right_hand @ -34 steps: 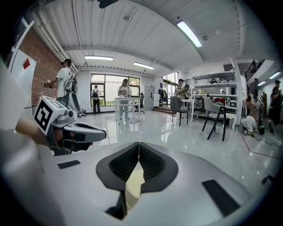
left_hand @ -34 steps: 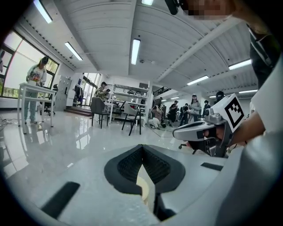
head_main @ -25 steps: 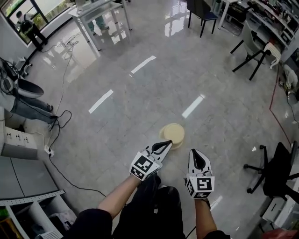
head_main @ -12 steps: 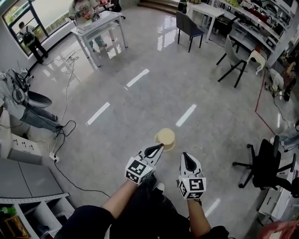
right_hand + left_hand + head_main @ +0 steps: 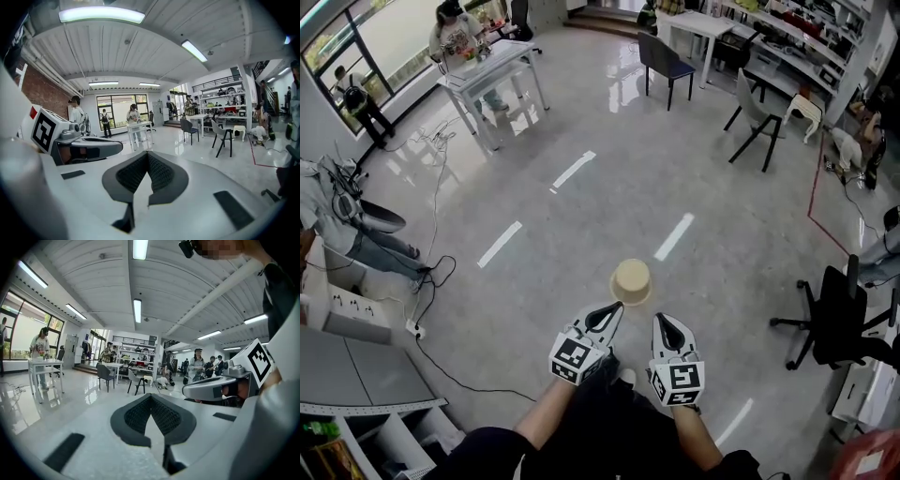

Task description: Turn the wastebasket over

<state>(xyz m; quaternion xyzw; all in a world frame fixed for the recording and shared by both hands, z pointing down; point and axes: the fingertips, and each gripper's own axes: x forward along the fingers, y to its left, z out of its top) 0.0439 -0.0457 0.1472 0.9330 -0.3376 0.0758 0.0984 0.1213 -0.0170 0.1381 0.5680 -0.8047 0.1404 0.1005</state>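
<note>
A beige round wastebasket [image 5: 632, 279] stands on the glossy grey floor in the head view, just beyond my two grippers. From here I cannot tell which of its ends is up. My left gripper [image 5: 609, 312] is shut and empty, with its tip near the basket's lower left edge in the picture. My right gripper [image 5: 664, 323] is shut and empty too, a little to the basket's lower right. Neither touches the basket. Both gripper views look level across the room and do not show the basket. Each shows closed jaws: left gripper [image 5: 151, 397], right gripper [image 5: 147, 154].
A black office chair [image 5: 836, 319] stands at the right. Cables [image 5: 441, 281] trail over the floor at the left. A white table [image 5: 492, 70] with people beside it, dark chairs [image 5: 661, 61] and desks stand farther off. White floor stripes [image 5: 673, 236] lie beyond the basket.
Both grippers have risen and drawn back from the wastebasket; a second ago the left tip was at its rim. The head view has lifted, so the basket looks smaller. The basket has stayed put.
</note>
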